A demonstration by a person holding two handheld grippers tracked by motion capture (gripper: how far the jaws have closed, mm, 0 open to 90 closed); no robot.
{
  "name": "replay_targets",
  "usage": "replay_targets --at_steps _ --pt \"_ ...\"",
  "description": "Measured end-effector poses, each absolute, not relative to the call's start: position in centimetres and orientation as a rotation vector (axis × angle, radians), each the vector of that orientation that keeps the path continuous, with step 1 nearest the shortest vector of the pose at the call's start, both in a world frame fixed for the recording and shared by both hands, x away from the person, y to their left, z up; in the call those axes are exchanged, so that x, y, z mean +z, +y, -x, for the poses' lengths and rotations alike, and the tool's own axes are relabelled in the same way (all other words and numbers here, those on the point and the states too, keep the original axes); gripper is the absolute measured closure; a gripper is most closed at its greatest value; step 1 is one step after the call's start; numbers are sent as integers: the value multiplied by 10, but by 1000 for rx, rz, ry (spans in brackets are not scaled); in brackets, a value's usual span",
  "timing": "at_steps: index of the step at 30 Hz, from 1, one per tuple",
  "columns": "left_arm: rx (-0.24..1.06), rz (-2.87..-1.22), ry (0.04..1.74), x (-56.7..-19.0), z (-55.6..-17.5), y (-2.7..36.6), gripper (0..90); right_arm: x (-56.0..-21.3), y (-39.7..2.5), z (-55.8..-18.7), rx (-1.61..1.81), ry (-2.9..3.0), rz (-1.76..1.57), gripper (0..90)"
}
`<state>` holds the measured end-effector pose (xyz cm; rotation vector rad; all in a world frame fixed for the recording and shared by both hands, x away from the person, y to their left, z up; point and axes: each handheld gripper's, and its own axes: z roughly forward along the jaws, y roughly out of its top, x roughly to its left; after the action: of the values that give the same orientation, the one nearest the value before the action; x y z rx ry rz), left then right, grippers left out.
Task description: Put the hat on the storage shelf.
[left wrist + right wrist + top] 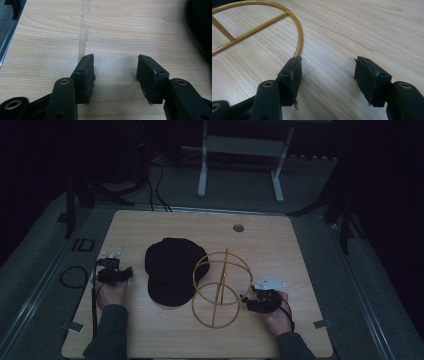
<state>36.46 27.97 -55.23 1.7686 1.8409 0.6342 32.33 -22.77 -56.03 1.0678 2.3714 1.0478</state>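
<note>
The right gripper (245,301) rests low on the wooden table (280,245), held by the person's right hand (276,316). Its jaws stand wide apart with nothing between them. In the right gripper view, the gold wire stand (272,23) has its bottom ring just beside one jaw. The black cap (171,270) lies flat on the table, touching the far side of the gold wire stand (220,287). The left gripper (129,273) is on the other side of the cap, near it, jaws also wide and empty.
</note>
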Motion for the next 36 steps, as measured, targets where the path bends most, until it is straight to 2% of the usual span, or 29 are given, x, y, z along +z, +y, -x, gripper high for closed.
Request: replay_targets --at_steps 13,21,36 --pt "581 -1746 1757 -525 -356 272 495 -561 -225 -323 1041 2382 -1063 303" --pt "518 -1783 1751 -510 -359 266 491 -561 -224 -323 1039 2381 -1065 295" --pt "468 -1818 1612 -477 -361 264 465 -561 -223 -322 1037 2378 -1070 288"
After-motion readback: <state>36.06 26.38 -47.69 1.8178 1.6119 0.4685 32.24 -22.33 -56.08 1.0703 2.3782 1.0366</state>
